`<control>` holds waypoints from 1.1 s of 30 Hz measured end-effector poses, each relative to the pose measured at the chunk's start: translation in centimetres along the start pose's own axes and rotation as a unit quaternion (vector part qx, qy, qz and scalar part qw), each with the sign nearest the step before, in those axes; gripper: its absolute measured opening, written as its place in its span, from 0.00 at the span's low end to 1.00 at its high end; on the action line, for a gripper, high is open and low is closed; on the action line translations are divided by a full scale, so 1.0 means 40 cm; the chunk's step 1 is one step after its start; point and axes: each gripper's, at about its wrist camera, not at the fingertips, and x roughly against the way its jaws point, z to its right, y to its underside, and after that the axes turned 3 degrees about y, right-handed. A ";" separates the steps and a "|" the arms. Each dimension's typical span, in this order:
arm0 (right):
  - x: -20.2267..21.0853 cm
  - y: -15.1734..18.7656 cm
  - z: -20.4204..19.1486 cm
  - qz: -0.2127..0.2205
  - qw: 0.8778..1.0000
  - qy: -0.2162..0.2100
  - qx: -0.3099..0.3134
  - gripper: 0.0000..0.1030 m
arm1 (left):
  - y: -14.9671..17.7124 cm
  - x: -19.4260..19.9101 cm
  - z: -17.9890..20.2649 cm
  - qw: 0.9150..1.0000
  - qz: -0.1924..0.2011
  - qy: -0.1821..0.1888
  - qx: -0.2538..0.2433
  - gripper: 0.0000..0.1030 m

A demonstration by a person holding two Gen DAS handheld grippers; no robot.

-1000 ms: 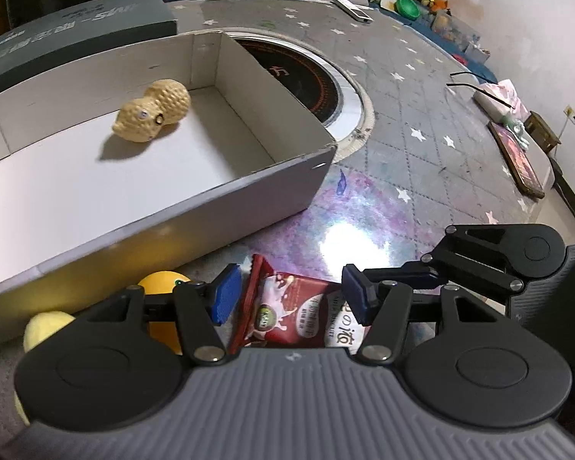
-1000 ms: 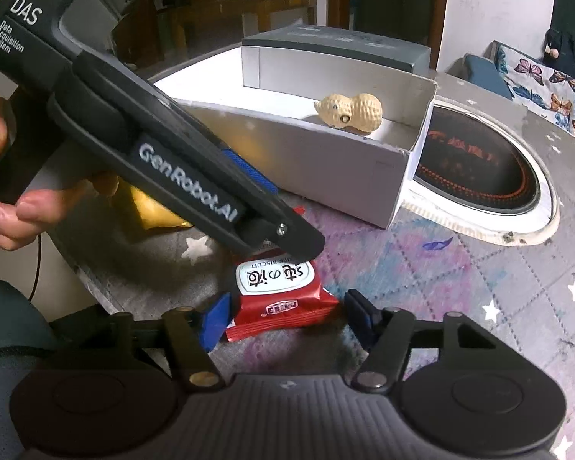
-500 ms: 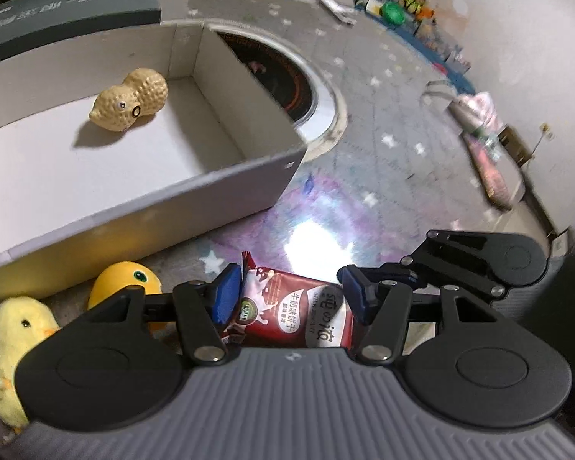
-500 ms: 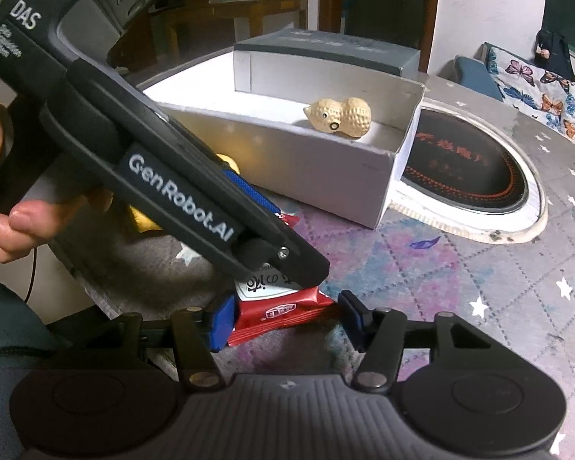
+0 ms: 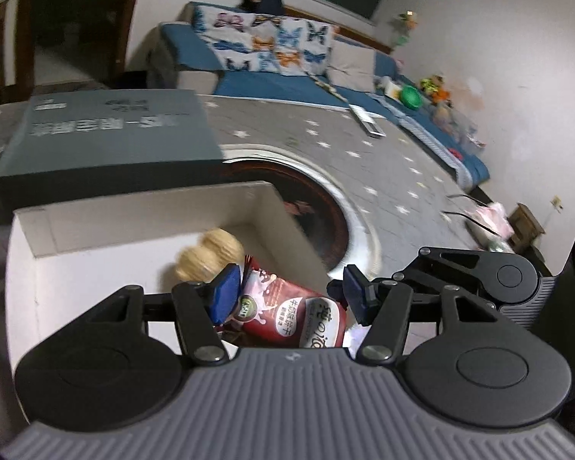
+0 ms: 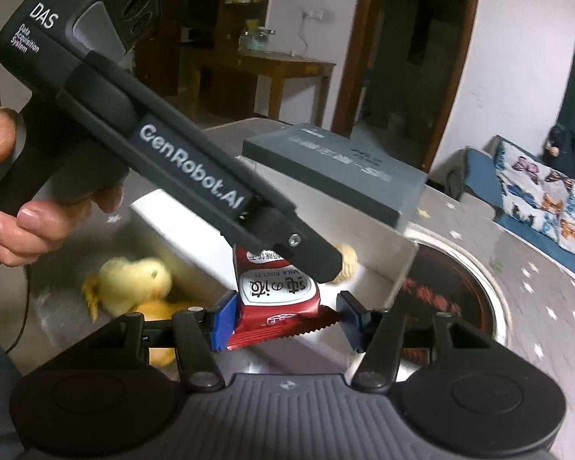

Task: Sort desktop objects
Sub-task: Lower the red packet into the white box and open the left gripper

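A red biscuit packet (image 5: 287, 306) with a white label hangs in the air by the white open box (image 5: 134, 230). My left gripper (image 5: 287, 287) is shut across its far end. In the right wrist view the same packet (image 6: 276, 287) lies between the blue pads of my right gripper (image 6: 287, 306). Those jaws are closing, and the pads meet the packet's serrated end seal. The left gripper (image 6: 303, 257) reaches in from the upper left over the packet. A tan peanut toy (image 5: 211, 257) lies inside the box, just behind the packet.
A yellow chick plush (image 6: 130, 280) and a yellow duck (image 6: 161, 310) lie outside the box's near wall. A grey lid (image 5: 107, 134) sits behind the box. A dark round cooktop (image 5: 326, 222) is set into the starry table. A hand (image 6: 27, 222) holds the left tool.
Both grippers have risen and carried the packet off the table to the height of the box's rim. The right jaws have narrowed onto it. Both views now tilt up.
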 end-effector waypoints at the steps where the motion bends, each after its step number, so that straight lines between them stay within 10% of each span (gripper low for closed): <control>1: -0.027 -0.013 0.009 -0.005 1.000 -0.006 -0.001 0.54 | -0.009 -0.015 -0.021 1.000 -0.004 -0.004 0.007 0.57; 17: -0.282 -0.031 0.085 -0.102 0.992 -0.059 -0.035 0.56 | -0.001 -0.119 -0.154 0.998 -0.039 -0.027 0.052 0.57; 33: -0.075 -0.014 0.040 -0.024 0.998 -0.051 -0.027 0.73 | 0.106 0.142 -0.061 0.999 0.014 -0.026 0.014 0.58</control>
